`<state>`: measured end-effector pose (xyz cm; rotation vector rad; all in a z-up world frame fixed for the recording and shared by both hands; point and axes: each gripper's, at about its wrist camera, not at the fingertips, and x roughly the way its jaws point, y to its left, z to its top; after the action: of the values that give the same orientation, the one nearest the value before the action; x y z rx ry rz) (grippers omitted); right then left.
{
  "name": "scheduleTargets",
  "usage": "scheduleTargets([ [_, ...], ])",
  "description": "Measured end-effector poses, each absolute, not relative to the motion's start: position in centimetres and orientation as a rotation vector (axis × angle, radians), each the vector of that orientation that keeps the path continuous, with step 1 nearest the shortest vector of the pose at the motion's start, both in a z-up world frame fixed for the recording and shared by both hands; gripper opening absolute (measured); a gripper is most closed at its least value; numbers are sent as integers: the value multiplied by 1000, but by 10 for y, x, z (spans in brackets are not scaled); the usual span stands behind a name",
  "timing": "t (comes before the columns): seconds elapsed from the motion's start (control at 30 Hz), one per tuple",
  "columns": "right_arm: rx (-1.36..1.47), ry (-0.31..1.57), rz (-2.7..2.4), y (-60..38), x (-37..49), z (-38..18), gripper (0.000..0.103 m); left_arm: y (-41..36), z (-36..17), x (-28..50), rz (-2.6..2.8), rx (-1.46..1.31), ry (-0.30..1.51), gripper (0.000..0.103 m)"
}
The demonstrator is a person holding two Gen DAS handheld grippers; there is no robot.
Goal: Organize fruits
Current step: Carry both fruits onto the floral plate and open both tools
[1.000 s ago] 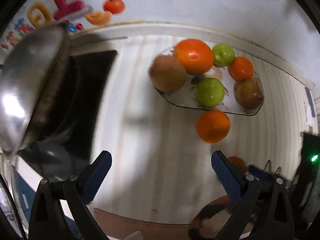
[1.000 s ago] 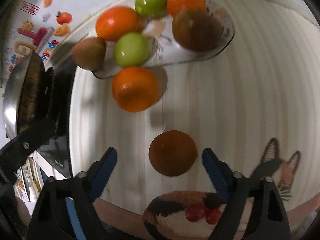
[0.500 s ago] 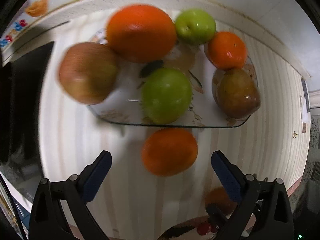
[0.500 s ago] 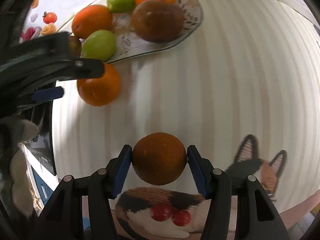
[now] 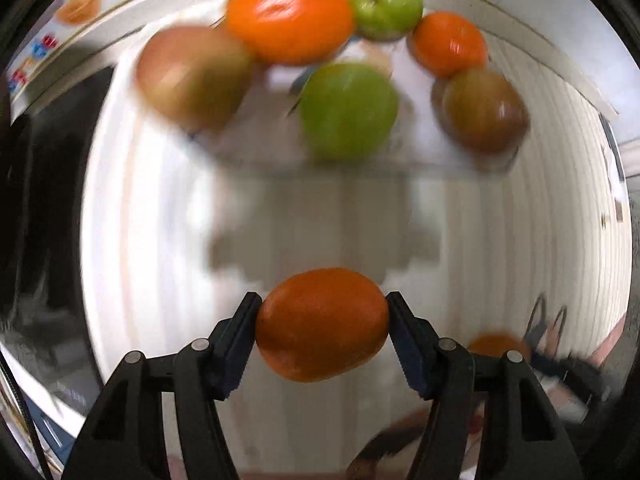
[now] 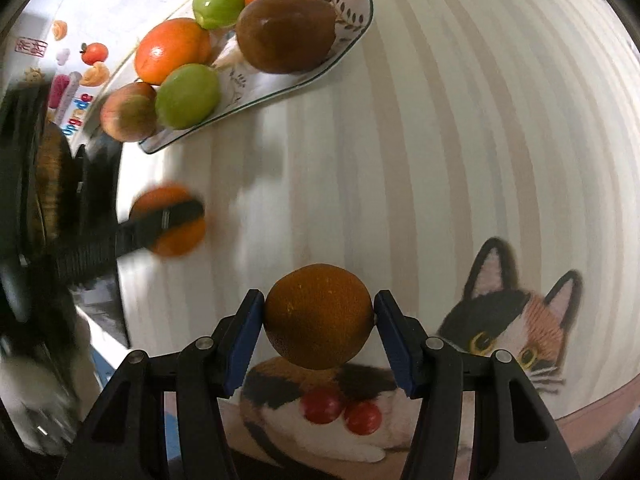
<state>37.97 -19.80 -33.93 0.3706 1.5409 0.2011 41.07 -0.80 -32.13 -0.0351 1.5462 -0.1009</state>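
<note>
Since a second ago both my grippers have closed: left gripper (image 5: 322, 322) pinches an orange (image 5: 322, 324), right gripper (image 6: 319, 320) pinches a darker orange (image 6: 319, 316). Plate (image 6: 348, 40) lies far-left of my right, straight ahead of my left, which is nearer.

Looking forward along each tongs, low over the striped surface (image 5: 520, 220); sharing the fruit plate (image 6: 352, 28) beyond.

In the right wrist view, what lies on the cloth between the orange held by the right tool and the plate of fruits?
Only bare striped tablecloth lies between the orange and the plate.
</note>
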Motion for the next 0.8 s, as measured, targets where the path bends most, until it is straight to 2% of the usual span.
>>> scheduleTargets([
  [0.17, 353, 1544, 221, -183, 372, -345, 60, 12, -328, 372, -79, -74, 1587, 61],
  [0.53, 331, 1568, 241, -164, 375, -356, 59, 23, -327, 371, -73, -117, 1576, 61],
  [0.67, 372, 1558, 243, -166, 380, -349, 59, 21, -299, 381, -96, -130, 1528, 61],
  [0.8, 441, 1477, 262, -176, 412, -318, 59, 19, -254, 414, -128, -167, 1450, 61],
])
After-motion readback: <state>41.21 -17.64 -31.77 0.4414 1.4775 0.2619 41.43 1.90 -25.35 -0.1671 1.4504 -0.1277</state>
